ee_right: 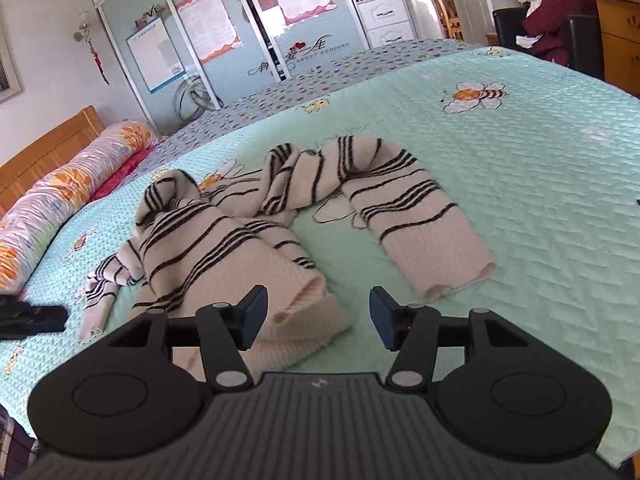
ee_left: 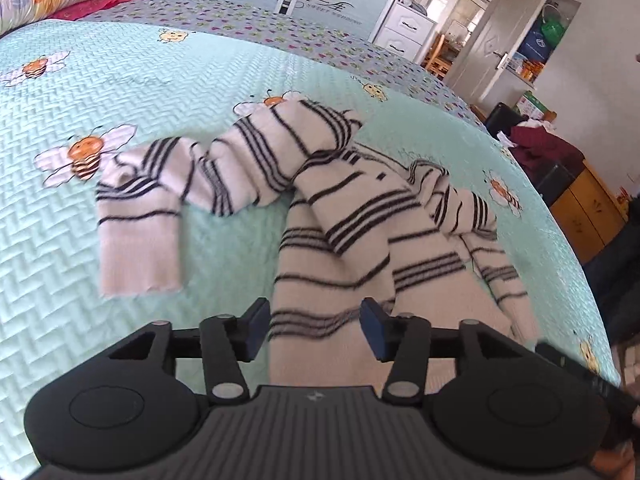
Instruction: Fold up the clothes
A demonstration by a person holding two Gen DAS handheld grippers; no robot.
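Sweater [ee_left: 352,240], a cream knit with dark stripes, lies crumpled on the bed [ee_left: 120,240], body bunched and both sleeves twisted away from it. It looks soft, limp and light, likely to sag and stretch wherever it is lifted, with a fuzzy surface that should grip well rather than slip. The ribbed hem just ahead of the left gripper [ee_left: 314,326] seems the firmest hold; its jaws stand open with that hem between them, holding nothing. The right gripper [ee_right: 318,316] also has open, empty jaws, the hem corner by its left jaw and one sleeve cuff [ee_right: 452,276] just beyond its right jaw.
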